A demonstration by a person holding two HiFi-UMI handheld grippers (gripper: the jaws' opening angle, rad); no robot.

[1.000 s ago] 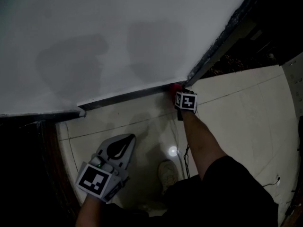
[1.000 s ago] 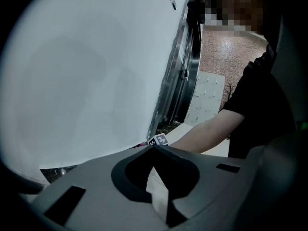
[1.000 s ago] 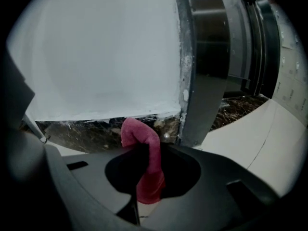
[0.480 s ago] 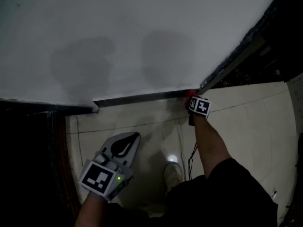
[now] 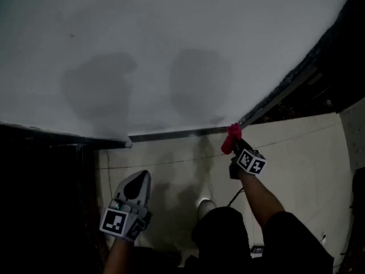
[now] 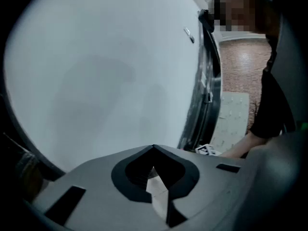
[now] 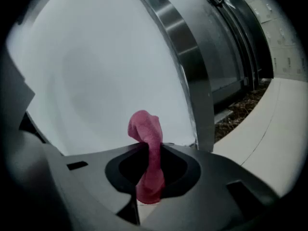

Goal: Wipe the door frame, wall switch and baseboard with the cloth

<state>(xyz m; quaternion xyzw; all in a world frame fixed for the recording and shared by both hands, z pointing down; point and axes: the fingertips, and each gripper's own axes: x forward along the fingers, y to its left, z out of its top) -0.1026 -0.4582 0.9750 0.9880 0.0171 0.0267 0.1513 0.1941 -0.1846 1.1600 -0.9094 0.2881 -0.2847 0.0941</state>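
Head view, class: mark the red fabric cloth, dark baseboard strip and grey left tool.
red fabric cloth [image 5: 230, 137], head view, bunched middle.
dark baseboard strip [image 5: 171, 134], head view, its middle.
grey left tool [image 5: 139, 178], head view, closed tips.

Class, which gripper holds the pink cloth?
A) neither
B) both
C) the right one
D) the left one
C: the right gripper has its jaws shut on the pink cloth, while the left gripper has its jaws shut on nothing.

A big white wall [image 5: 182, 16] is seen, with 2 dark shadows [image 5: 100, 84] cast on it. Pale floor tiles [image 5: 302, 153] are laid below.
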